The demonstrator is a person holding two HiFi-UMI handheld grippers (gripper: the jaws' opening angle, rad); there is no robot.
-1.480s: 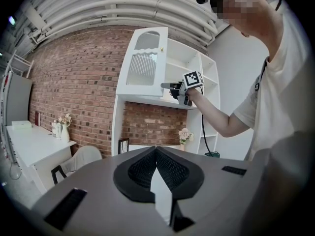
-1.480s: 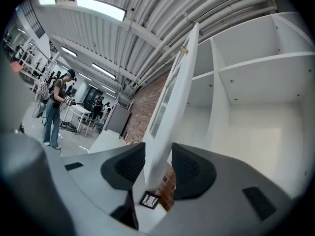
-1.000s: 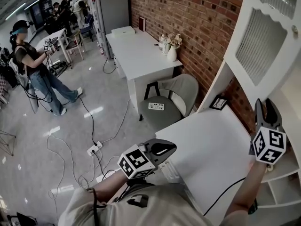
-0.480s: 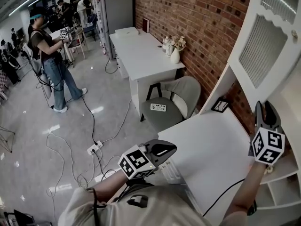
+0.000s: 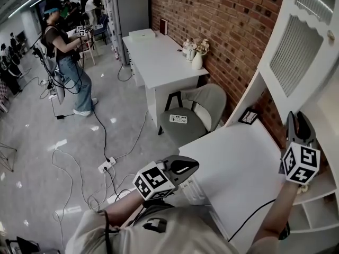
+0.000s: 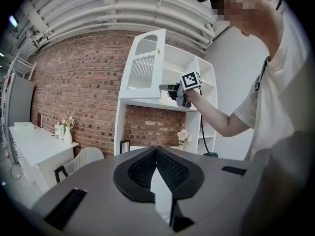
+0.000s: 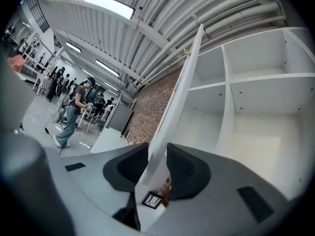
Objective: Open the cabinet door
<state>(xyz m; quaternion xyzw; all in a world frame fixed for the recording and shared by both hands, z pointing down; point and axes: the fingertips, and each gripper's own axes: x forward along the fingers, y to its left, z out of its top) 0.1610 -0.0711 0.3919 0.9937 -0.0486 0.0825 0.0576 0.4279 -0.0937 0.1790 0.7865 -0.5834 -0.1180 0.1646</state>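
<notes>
**Door swung wide, right gripper on its edge**

Shows door [image 5: 296, 52] at 1 o'clock in head view, standing well out from cabinet [image 5: 323, 192], slatted face turned toward room. Puts right gripper [image 5: 297, 117] at 3 o'clock, raised to door's lower free edge.

Confirms that grip in right gripper view: thin white edge of door [image 7: 179, 77] running from 12 o'clock down between pads of right gripper [image 7: 156, 157], jaws drawn in snug on both sides of it, nothing else held. Opens onto bare shelves [image 7: 256, 87] at 2 o'clock, no longer covered by door.

Finds left gripper [image 5: 192, 166] low at 6 o'clock in head view, well apart from cabinet, over near corner of desk [image 5: 238, 168]. Looks along left gripper [image 6: 156, 155] in its own view: jaws pressed together, empty. Catches, at 12 o'clock in that view, door [image 6: 145, 63] angled far off cabinet front and right gripper [image 6: 172, 88] at its edge.

Reads, as a judgement, as mostly done: interior exposed, door far off its closed position. Cannot tell whether hinge has travel left. Leaves, probably, a last small swing if any, then parting jaws and drawing clear without nudging door back.
</notes>
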